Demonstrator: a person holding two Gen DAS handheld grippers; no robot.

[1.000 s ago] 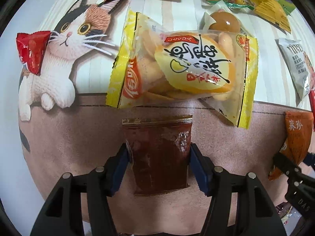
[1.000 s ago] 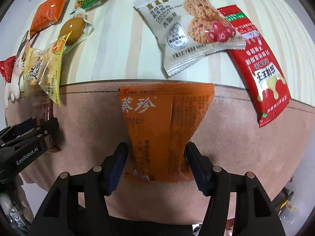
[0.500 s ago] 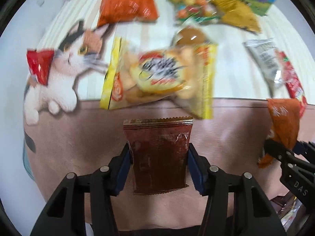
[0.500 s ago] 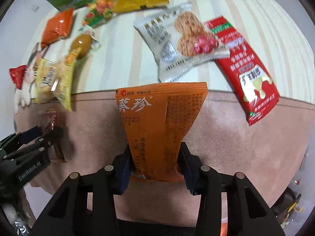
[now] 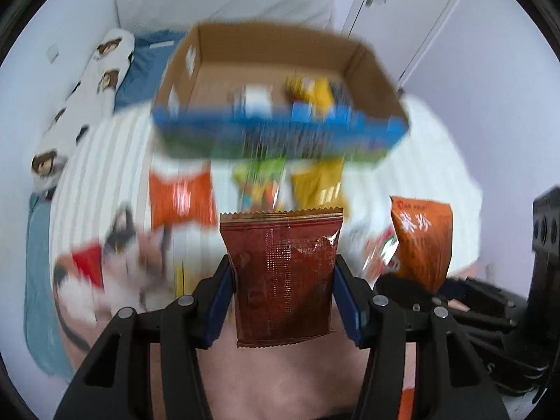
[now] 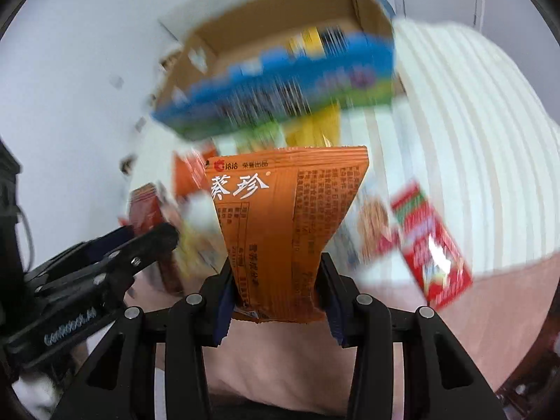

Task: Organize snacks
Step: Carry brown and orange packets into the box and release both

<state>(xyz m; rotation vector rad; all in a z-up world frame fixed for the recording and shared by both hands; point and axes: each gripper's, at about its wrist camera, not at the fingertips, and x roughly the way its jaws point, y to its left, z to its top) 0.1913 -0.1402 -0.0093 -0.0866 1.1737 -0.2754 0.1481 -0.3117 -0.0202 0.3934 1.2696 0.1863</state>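
Note:
My left gripper (image 5: 282, 290) is shut on a dark red snack packet (image 5: 282, 273) and holds it upright above the bed. My right gripper (image 6: 278, 290) is shut on an orange snack packet (image 6: 283, 224), which also shows at the right of the left wrist view (image 5: 421, 238). An open cardboard box (image 5: 276, 70) with a blue printed front stands ahead at the far end, with some packets inside; it also shows in the right wrist view (image 6: 280, 52). The left gripper appears at the lower left of the right wrist view (image 6: 147, 241).
Loose snacks lie blurred on the striped blanket (image 6: 472, 140): an orange bag (image 5: 180, 199), a yellow bag (image 5: 320, 182), a small red packet (image 5: 87, 266), a red bar packet (image 6: 434, 252) and an oat cookie packet (image 6: 371, 227). White wall and cupboard doors (image 5: 402, 7) stand behind the box.
Both grippers have lifted with their packets and tilted up from the blanket. The cardboard box and far wall have come into view, and the loose snacks have dropped lower in both views.

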